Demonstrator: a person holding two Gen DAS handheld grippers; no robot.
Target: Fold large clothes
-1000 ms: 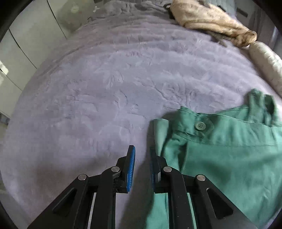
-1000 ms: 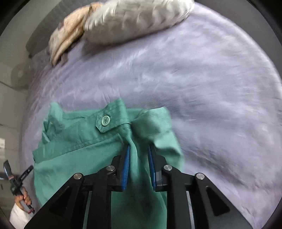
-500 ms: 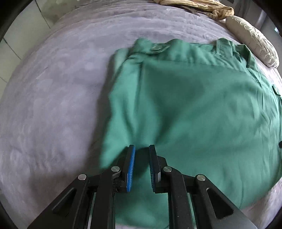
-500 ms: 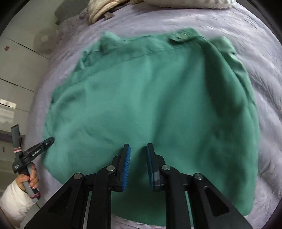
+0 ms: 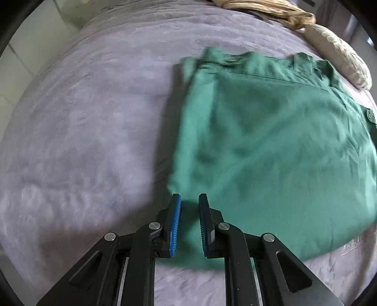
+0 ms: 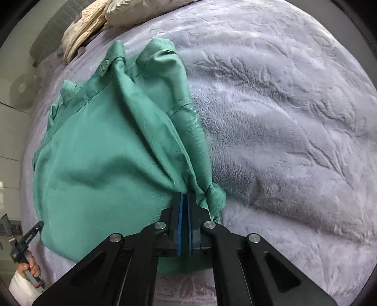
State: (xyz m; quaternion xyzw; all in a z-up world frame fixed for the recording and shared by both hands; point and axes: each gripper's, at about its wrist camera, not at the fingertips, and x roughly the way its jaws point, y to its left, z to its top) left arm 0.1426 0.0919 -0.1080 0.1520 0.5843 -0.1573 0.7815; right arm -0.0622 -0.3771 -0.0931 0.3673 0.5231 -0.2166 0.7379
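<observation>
A green button shirt (image 5: 271,141) lies folded on a lilac fleece bedspread (image 5: 82,129). My left gripper (image 5: 189,200) is open, its blue pads just above the shirt's near left corner, holding nothing. In the right wrist view the same shirt (image 6: 106,153) is bunched up at its right edge. My right gripper (image 6: 184,196) is shut on that edge near the bottom right corner, and folds of cloth run from the jaws up towards the collar. The left gripper also shows in the right wrist view (image 6: 26,237), at the shirt's lower left.
A beige quilt (image 5: 266,9) and a cream pillow (image 5: 339,54) lie at the head of the bed. The quilt (image 6: 82,30) and pillow (image 6: 146,9) also show in the right wrist view. Bare bedspread (image 6: 282,129) lies right of the shirt. White cupboards stand beyond the bed's left side.
Both grippers pulled back from the collar end to the shirt's near edge. The right gripper, open half a second ago, has shut on the shirt's right edge. The left gripper has stayed open.
</observation>
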